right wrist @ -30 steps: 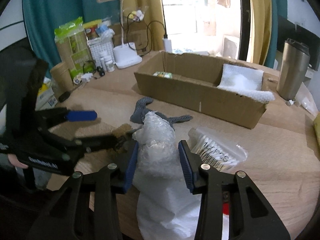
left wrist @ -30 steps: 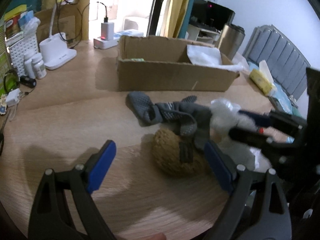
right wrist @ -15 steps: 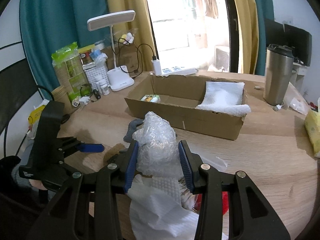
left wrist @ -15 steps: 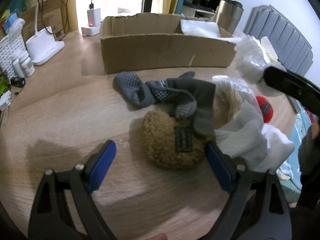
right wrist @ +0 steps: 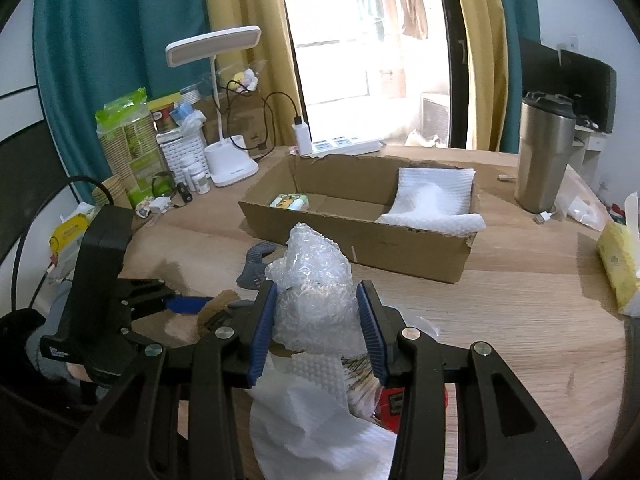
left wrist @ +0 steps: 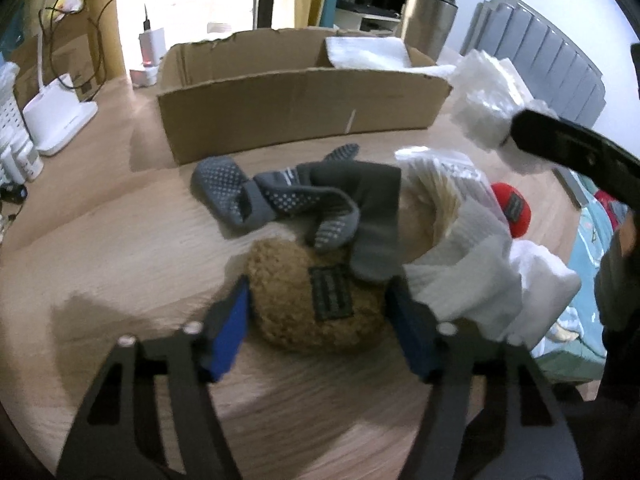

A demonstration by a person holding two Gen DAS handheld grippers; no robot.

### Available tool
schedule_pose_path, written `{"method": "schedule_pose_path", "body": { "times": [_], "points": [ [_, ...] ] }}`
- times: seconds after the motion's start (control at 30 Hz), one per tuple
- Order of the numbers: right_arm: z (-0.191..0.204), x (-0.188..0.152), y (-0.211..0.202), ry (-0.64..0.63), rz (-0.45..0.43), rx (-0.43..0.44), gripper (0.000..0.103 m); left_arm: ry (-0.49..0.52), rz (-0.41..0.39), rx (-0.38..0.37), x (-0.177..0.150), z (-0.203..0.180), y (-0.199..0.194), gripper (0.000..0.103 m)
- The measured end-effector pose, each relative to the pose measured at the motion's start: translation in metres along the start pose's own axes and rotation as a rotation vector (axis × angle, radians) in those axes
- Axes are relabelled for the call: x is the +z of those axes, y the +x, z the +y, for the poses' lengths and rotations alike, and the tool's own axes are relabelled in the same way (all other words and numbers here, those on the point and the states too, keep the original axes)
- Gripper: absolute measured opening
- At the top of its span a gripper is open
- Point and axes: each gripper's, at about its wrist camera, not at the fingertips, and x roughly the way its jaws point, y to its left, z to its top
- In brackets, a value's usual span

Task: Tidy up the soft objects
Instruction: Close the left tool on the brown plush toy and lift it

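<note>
Here my left gripper [left wrist: 318, 312] was closing its fingers around the brown fuzzy plush [left wrist: 304, 296], which sat on the wooden surface [left wrist: 120, 232] squarely between the two blue pads; the pads looked to be at its sides, though the blur kept me from judging how firmly they pressed. Just beyond those fingertips a pair of grey grip socks [left wrist: 304, 200] lay draped over the plush's far edge, and white foam wrap [left wrist: 468, 280] bunched against the right-hand finger, with a red item [left wrist: 514, 210] past it.

My right gripper [right wrist: 318, 320] had its fingers pinching a wad of bubble wrap [right wrist: 312, 280], held above the surface, the wad bulging up out of the fingertips. Below those fingers more white wrap [right wrist: 316, 432] spread out. Well ahead of both sets of fingers stood the open cardboard box [right wrist: 360, 236], with a folded white foam sheet [right wrist: 432, 196] in its right end and a small printed packet [right wrist: 290, 202] at its left.
</note>
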Motion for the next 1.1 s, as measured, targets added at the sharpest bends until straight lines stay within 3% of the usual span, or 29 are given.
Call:
{"method": "schedule_pose_path", "body": {
  "times": [0.2,1.1],
  "points": [
    [0.001,0.003,0.0,-0.008,0.0,-0.003,0.043,0.015,-0.016,-0.009,-0.001,0.0,-0.006,0.056],
    [0.011,0.023,-0.005,-0.05,-0.027,-0.015,0.043,-0.067,-0.19,0.022,0.017,0.031,-0.067,0.056]
  ]
}}
